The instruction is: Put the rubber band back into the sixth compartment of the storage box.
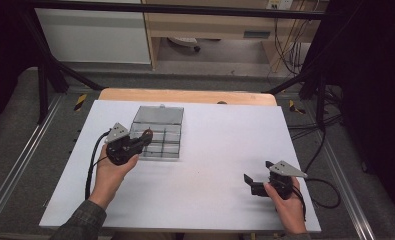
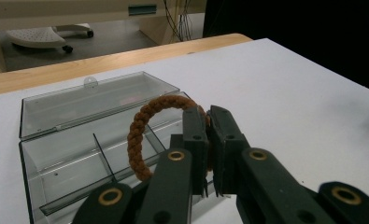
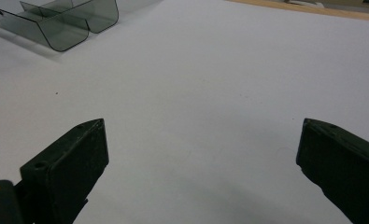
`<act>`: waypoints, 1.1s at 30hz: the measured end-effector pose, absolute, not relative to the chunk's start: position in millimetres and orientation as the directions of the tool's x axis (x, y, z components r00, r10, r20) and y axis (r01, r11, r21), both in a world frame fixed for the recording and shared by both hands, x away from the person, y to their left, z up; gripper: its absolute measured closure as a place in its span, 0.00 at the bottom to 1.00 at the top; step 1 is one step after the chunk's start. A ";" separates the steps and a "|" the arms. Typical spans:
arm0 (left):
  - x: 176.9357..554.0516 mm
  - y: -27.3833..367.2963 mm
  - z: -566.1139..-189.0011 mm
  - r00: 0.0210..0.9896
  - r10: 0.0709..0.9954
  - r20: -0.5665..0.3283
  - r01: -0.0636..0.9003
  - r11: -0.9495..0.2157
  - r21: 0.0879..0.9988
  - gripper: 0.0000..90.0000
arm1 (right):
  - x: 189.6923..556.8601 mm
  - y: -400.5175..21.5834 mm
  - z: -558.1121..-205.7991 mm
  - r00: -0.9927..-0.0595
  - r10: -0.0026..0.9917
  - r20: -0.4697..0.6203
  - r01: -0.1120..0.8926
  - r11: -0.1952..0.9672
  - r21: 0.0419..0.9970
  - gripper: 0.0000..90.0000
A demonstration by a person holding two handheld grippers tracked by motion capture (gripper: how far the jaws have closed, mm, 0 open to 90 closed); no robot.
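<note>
The left gripper (image 2: 206, 140), fingers clamped on a brown braided cord ring (image 2: 142, 135), holds it over the open clear plastic compartment box (image 1: 157, 134) toward the white bench's (image 1: 225, 150) far left corner, apparently not yet stowed, while the right gripper (image 3: 201, 158) idles, fingers apart.

- We hold two black grippers: our left gripper (image 1: 144, 139) and right gripper (image 1: 250, 183) each carry a grey three-cornered plate and a black cable.
- Brass-ringed pivot holes dot the linkages.
- At 7 o'clock, our left sleeve (image 1: 82, 222) is grey-green tweed.
</note>
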State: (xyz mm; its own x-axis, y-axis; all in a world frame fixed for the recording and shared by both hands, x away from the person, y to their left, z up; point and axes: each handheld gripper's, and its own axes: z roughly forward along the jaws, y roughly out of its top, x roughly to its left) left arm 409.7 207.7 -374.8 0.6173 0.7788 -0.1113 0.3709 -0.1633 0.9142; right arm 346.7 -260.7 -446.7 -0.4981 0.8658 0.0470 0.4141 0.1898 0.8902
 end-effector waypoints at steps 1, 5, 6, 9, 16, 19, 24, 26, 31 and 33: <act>409.7 207.7 -374.8 0.617 0.779 -0.111 0.371 -0.163 0.914 0.95 | 346.7 -260.7 -446.7 -0.498 0.866 0.047 0.414 0.190 0.890 0.03; 414.9 205.9 -376.0 0.614 0.780 -0.120 0.377 -0.155 0.913 0.95 | 346.6 -263.1 -445.9 -0.494 0.868 0.050 0.412 0.183 0.893 0.03; 416.0 204.9 -375.1 0.614 0.780 -0.118 0.374 -0.157 0.914 0.95 | 346.6 -263.2 -445.9 -0.492 0.869 0.050 0.412 0.181 0.893 0.03; 418.9 200.6 -372.8 0.620 0.777 -0.111 0.372 -0.167 0.913 0.95 | 346.8 -263.2 -446.1 -0.493 0.869 0.049 0.410 0.182 0.894 0.03; 428.6 192.8 -372.4 0.620 0.776 -0.113 0.376 -0.168 0.911 0.95 | 346.5 -263.0 -445.5 -0.495 0.867 0.054 0.410 0.178 0.895 0.03; 432.0 190.3 -373.3 0.620 0.777 -0.113 0.380 -0.171 0.909 0.95 | 346.6 -263.2 -445.8 -0.497 0.866 0.052 0.409 0.182 0.894 0.03; 435.4 184.8 -373.7 0.621 0.776 -0.108 0.380 -0.178 0.908 0.95 | 346.7 -262.8 -445.7 -0.498 0.866 0.054 0.407 0.179 0.896 0.03; 436.8 183.0 -373.7 0.623 0.776 -0.102 0.380 -0.186 0.906 0.95 | 346.6 -262.9 -445.6 -0.498 0.865 0.055 0.408 0.178 0.896 0.03; 439.5 179.8 -373.6 0.622 0.777 -0.100 0.382 -0.189 0.905 0.95 | 346.3 -263.0 -445.3 -0.498 0.865 0.058 0.409 0.176 0.895 0.03; 440.2 178.3 -373.6 0.623 0.776 -0.098 0.382 -0.192 0.904 0.95 | 346.4 -263.4 -445.3 -0.499 0.865 0.056 0.409 0.178 0.895 0.03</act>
State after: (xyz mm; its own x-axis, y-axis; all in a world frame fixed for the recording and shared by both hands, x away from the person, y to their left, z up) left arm 440.2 178.3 -373.6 0.6226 0.7763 -0.0984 0.3819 -0.1917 0.9041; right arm 346.4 -263.4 -445.3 -0.4986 0.8650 0.0561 0.4087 0.1775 0.8953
